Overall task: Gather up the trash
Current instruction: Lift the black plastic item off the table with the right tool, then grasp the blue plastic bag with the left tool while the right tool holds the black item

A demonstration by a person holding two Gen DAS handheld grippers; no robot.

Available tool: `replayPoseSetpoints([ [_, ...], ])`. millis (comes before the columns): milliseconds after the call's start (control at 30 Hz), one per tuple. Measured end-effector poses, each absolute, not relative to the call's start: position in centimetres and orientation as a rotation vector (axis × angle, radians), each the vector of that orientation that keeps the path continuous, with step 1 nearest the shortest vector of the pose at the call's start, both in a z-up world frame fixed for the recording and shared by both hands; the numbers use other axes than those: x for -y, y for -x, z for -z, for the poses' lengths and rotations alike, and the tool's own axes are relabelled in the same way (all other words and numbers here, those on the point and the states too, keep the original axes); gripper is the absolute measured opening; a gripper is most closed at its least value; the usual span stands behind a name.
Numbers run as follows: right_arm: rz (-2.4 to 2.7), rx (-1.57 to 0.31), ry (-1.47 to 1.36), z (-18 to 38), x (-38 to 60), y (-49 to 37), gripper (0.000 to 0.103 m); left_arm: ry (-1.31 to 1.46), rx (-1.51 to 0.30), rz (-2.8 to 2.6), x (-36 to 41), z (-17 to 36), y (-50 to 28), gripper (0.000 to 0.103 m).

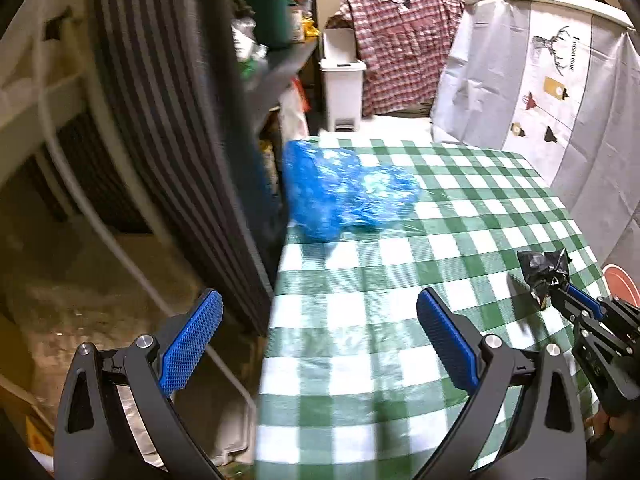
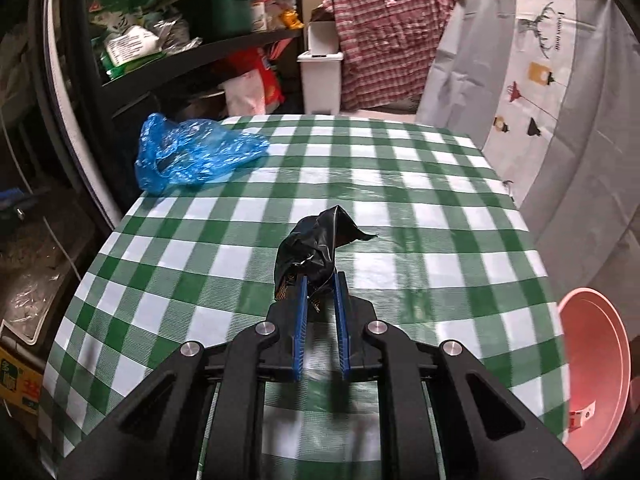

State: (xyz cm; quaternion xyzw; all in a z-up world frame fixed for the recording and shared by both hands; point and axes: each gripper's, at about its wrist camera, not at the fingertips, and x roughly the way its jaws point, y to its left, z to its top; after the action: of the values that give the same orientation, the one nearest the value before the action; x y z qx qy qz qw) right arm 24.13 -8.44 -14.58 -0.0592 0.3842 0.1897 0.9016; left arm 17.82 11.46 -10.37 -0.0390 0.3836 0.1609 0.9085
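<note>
Black wrapper pinched in the right gripper, held above the desk.
Light, crinkly, limp film, best gripped at its bunched end. Left gripper jaws stand apart, empty; blue bag lies soft near the desk's far-left edge.

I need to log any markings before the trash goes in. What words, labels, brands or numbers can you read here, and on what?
Nothing reads clearly.
Grey curtain: one vertical line of print beside the deer drawing, too small to read.
Yellow carton: printed characters, blurred.
Pink basin: small white sticker, too small.
Shelf packets: print blurred.
Black wrapper: no readable text.
</note>
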Motion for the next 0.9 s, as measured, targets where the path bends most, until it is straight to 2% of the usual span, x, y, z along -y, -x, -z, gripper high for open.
replayPoseSetpoints([
  [200, -0.379, -0.798, 0.119, 14.6, 10.3, -23.9, 0.014, 0.058, -0.737, -0.305, -10.2, 11.5, -20.9, 0.089],
  [300, -0.363, -0.807, 0.101, 14.8, 11.6, -24.1, 0.014, 0.047, -0.722, -0.292, -10.2, 11.7, -22.5, 0.079],
  [400, -0.353, -0.814, 0.083, 14.9, 12.5, -24.3, 0.014, 0.051, -0.714, -0.332, -10.7, 12.4, -24.4, 0.077],
  [567, -0.357, -0.828, 0.064, 15.2, 13.2, -24.5, 0.014, 0.112, -0.739, -0.381, -12.4, 14.0, -27.1, 0.067],
  [900, -0.366, -0.848, 0.061, 16.2, 12.9, -25.0, 0.014, 0.159, -0.783, -0.390, -14.1, 16.2, -29.7, 0.066],
])
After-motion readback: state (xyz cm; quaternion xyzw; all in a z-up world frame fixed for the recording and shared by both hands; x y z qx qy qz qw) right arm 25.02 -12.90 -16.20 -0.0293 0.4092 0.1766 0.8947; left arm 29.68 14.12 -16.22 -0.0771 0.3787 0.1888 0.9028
